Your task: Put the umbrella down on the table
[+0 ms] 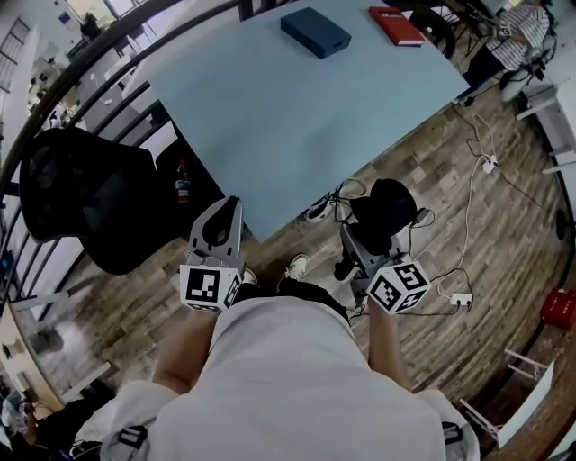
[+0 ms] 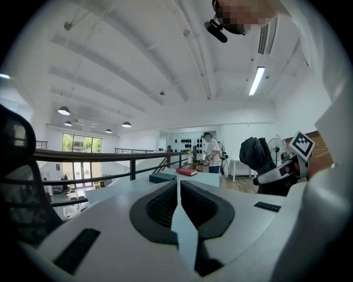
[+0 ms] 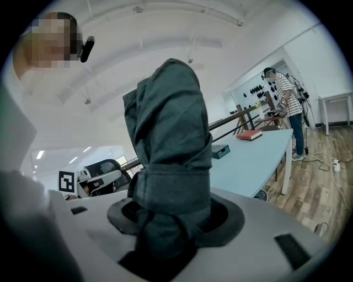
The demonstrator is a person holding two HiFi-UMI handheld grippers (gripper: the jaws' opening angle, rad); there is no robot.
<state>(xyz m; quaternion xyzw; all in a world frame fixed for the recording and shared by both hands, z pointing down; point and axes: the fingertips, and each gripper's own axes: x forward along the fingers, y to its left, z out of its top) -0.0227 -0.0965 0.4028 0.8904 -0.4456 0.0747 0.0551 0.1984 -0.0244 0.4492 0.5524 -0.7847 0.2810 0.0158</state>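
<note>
While the right claw (image 3: 172,212) is clamping the folded dark umbrella (image 3: 168,137) upright by its strapped lower part, the left claw (image 2: 178,190) is hovering beside it, pinched together on nothing. The umbrella is hanging over the wooden floor (image 1: 270,257), just short of the pale blue tabletop's (image 1: 297,135) near edge. A dark blue box (image 1: 315,31) and a red book (image 1: 394,25) are lying at its far end. A black mesh chair (image 1: 85,194) is standing to the left, and cables (image 1: 470,216) are trailing on the right.

Head cam steep down; gripper views near-level, close; all share table (image 1: 297,117).
</note>
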